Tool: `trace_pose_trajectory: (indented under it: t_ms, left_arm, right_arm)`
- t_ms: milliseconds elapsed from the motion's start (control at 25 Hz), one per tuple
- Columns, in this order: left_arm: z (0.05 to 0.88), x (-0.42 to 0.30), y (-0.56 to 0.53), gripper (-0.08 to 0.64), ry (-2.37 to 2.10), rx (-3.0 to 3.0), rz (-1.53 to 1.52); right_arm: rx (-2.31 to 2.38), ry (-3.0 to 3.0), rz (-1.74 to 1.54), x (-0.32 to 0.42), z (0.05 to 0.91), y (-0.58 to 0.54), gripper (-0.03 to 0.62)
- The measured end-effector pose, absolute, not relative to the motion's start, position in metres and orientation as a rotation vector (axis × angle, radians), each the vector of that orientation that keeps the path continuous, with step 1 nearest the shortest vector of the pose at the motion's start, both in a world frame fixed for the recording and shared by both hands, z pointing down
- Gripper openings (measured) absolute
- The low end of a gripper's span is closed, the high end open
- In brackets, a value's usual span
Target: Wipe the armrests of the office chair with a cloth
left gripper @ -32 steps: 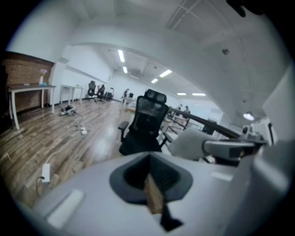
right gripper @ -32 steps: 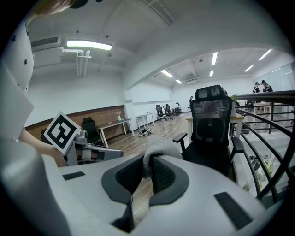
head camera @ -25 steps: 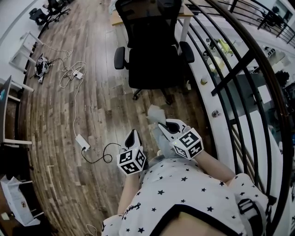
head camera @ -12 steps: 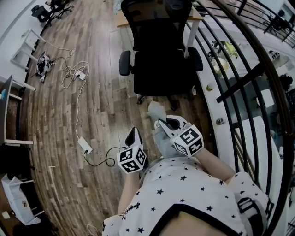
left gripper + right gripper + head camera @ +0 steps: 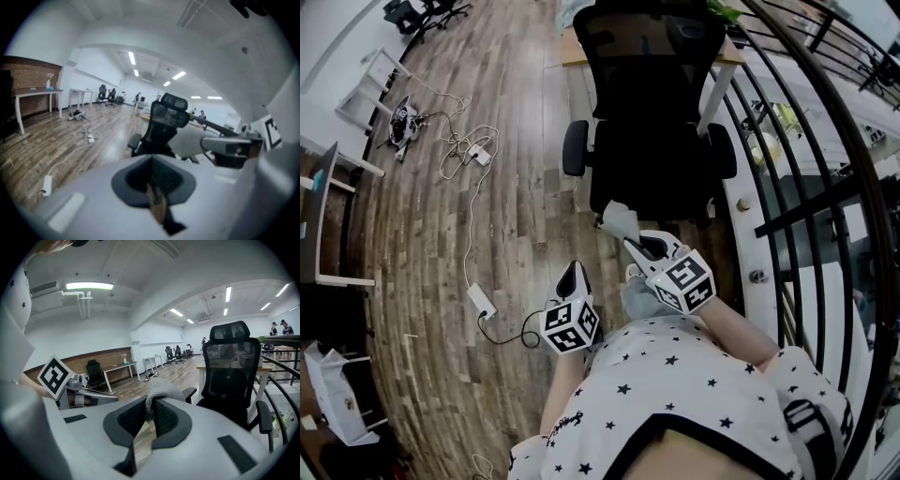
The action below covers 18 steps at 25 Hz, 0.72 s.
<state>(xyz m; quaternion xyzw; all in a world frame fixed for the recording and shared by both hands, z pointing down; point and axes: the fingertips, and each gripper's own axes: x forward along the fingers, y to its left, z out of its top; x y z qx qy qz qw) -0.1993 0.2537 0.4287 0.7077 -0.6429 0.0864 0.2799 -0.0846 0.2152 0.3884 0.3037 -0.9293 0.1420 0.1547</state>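
Head view: the office chair (image 5: 652,141) stands far ahead on the wood floor (image 5: 506,216). The right gripper (image 5: 630,246), near, points at it with the grey cloth (image 5: 617,222) bunched at its tip, apart from the armrests (image 5: 575,148).

Left gripper view: the left gripper (image 5: 151,177) has its jaws together, nothing between.

Right gripper view: jaws clamped on the cloth (image 5: 159,390), chair beyond, right

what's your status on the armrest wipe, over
Left gripper shut, empty; right gripper shut on cloth. Office chair ahead, armrests not yet touched. Wood floor between; power strip and cable lie off to the left.
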Motion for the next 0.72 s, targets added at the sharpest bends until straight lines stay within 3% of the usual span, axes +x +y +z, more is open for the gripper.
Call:
trace_pose_trajectory:
  t_ms: [720]
  left_arm:
    - [0.433,-0.216,0.102,0.006,-1.780,1.854,0.202]
  right_arm:
    - [0.760,-2.665,0.415,-0.102,0.404,0.065,0.031]
